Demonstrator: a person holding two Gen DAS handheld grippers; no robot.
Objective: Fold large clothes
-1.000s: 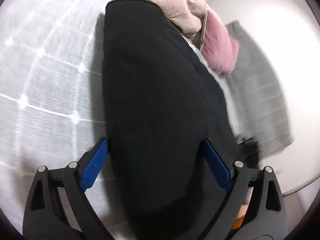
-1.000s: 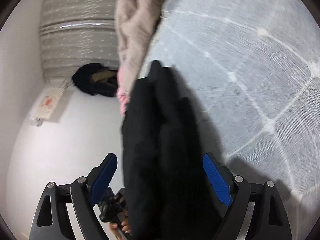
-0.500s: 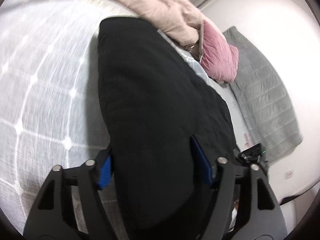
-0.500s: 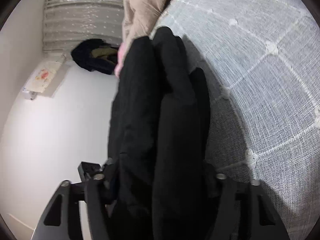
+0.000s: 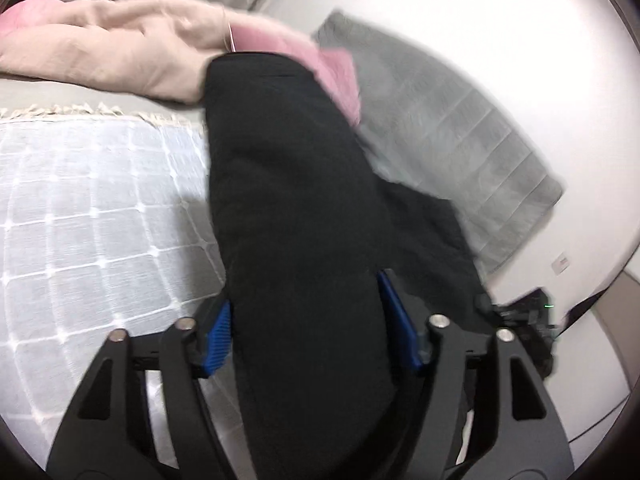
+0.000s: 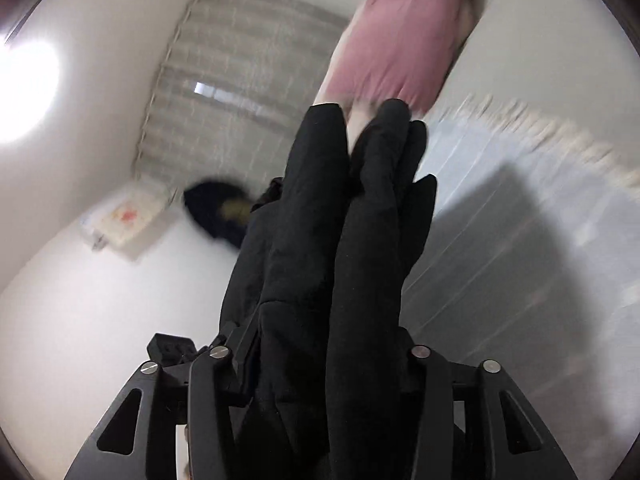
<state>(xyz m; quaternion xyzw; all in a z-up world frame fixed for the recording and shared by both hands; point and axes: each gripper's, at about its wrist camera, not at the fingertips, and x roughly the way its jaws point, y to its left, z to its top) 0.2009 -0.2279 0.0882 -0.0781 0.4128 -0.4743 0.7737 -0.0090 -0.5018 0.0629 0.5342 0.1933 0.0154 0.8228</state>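
Black garment (image 5: pixel 304 240) clamped in both jaws; no legible writing.

Bed (image 5: pixel 60 92) under a white checked, fringed cover (image 5: pixel 92 208), beige-and-pink bedding (image 5: pixel 120 52) heaped at its far end.

A white bedspread (image 5: pixel 92 216) with a stitched grid covers the bed, its fringed edge (image 5: pixel 100 114) running across the far side; in the right wrist view the same fringe (image 6: pixel 552 136) is blurred. Beyond the fringe lies a beige quilt (image 5: pixel 112 52), bunched up, with a pink pillow (image 5: pixel 340 76) against its right end. A grey quilted mat (image 5: pixel 452 148) lies on the white floor (image 5: pixel 540 52) past the pillow. In the right wrist view a pale curtain (image 6: pixel 240 84) hangs at the far wall, a dark bundle (image 6: pixel 216 212) sits on the floor near it, and a flat white item (image 6: pixel 124 220) with a red mark lies just beside the bundle. A bright light (image 6: pixel 24 88) glares at the left edge.
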